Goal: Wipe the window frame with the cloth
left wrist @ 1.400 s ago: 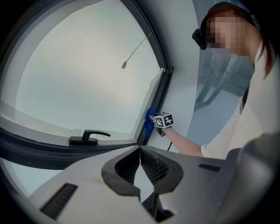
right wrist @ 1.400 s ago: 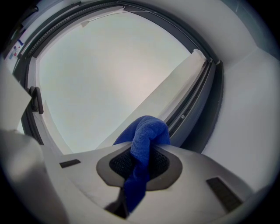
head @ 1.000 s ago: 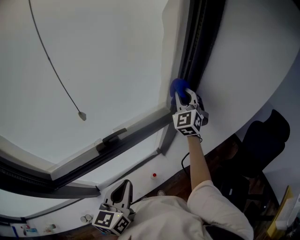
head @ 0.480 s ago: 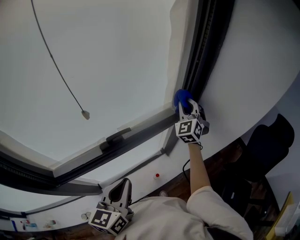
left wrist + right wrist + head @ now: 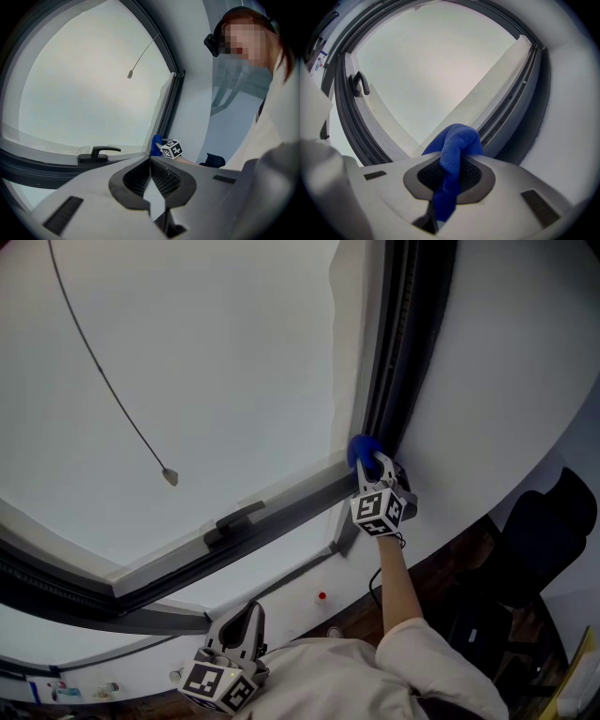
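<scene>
Over the last second you brought the right gripper (image 5: 372, 463) down the dark upright of the window frame (image 5: 398, 362), so the blue cloth (image 5: 360, 448) sat nearer the bottom corner than before. Your left gripper (image 5: 251, 613) stayed low by your chest, its jaws pressed together on nothing.

The right gripper's jaws were clamped on the cloth, a soft, fine-looped fabric bunched into a rounded knob ahead of the jaws, with a tail trailing back between the ribbed black pads. That knob was pressed against the inner edge of the upright, just above where it met the lower rail (image 5: 272, 521). The frame was smooth, dark and channelled, with parallel grooves running its length; beside it lay a pale, flat strip and then the bright pane.

A black lever handle (image 5: 234, 518) lay flat on the lower rail, well apart from the cloth. A thin cord ending in a small weight (image 5: 169, 476) hung across the pane, also far off. To the right of the upright the plain white wall gave your arm open room, and the grooves above the cloth ran on unobstructed.
</scene>
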